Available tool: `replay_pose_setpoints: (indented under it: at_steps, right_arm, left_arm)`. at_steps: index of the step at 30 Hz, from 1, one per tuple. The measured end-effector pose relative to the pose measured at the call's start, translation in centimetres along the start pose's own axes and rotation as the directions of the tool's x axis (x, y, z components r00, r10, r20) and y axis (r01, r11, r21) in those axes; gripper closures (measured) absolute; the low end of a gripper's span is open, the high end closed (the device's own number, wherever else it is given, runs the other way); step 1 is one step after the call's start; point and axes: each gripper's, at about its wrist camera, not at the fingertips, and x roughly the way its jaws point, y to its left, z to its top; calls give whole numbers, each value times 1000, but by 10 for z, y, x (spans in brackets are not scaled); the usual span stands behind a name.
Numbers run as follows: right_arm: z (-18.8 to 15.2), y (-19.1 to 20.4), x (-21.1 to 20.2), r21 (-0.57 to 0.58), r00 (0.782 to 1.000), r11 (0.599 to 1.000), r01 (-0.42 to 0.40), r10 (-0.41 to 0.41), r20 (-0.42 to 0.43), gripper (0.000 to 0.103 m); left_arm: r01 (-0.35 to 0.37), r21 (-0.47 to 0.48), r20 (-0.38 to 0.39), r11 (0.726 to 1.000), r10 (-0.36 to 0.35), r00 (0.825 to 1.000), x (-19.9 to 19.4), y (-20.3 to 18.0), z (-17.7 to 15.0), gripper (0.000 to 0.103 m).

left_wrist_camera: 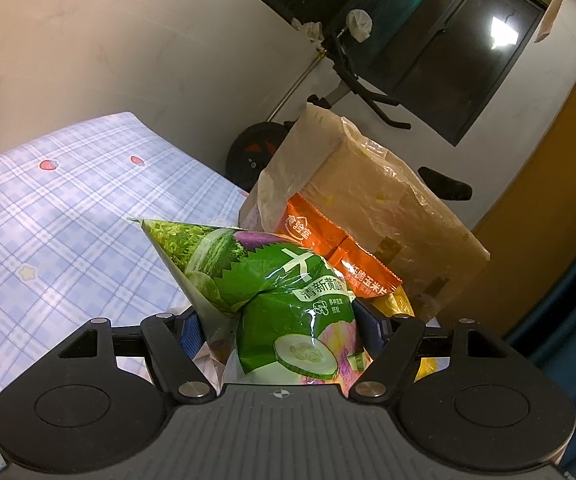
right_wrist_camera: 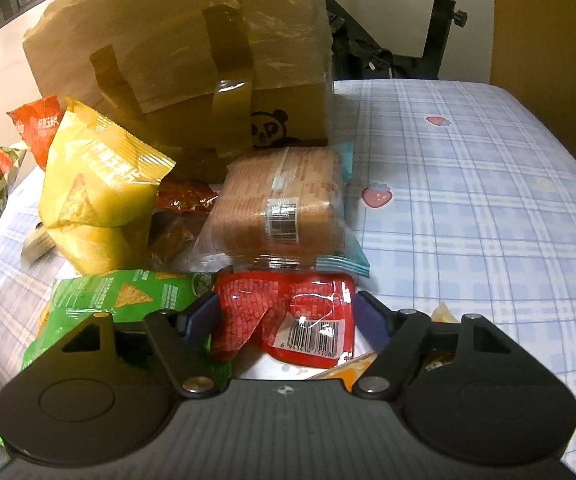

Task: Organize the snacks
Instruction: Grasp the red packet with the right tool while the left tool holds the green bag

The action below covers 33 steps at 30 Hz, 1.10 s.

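In the left wrist view my left gripper (left_wrist_camera: 277,320) is shut on a green cucumber-print snack bag (left_wrist_camera: 271,280), which puffs up between the blue pads. Behind it stand orange packets (left_wrist_camera: 312,228) against a taped cardboard box (left_wrist_camera: 388,200). In the right wrist view a red packet with a barcode (right_wrist_camera: 288,312) sits creased between the pads of my right gripper (right_wrist_camera: 285,312), which touch both its sides. Beyond it lie a clear pack of brown biscuits (right_wrist_camera: 279,200), a yellow chip bag (right_wrist_camera: 95,184) and a green chip bag (right_wrist_camera: 127,292). The same taped cardboard box (right_wrist_camera: 187,40) stands behind them.
A blue plaid tablecloth with strawberry prints (left_wrist_camera: 67,208) covers the table; bare cloth stretches to the right (right_wrist_camera: 468,200). A black exercise machine (left_wrist_camera: 255,152) stands past the table's far edge, by a white wall and a dark window. Another orange packet (right_wrist_camera: 35,124) leans at the left.
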Motion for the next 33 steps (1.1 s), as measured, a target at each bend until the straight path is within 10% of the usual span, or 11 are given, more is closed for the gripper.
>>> replay_pose_setpoints:
  at_steps: [10,18,24,33]
  right_arm:
    - [-4,11,6,-20,999,999,34,-34,25,15]
    - [-8,9,-6,-12,998,999,37,-36,56,39]
    - [-4,4,-13,34,996,998,56,-58,71,94]
    - [-11,7,-24,-92,998,995,40,-36,49,73]
  left_arm:
    - [6,-11,10,1000,-6,1000,-4,2,1,28]
    - [7,-20,15,1000,-7,1000,-6,4,1,28]
    - [8,-21,13,1000,-8,1000,-6,4,1,28]
    - [4,-20,8,1000,-4,1000,-4,3,1,28]
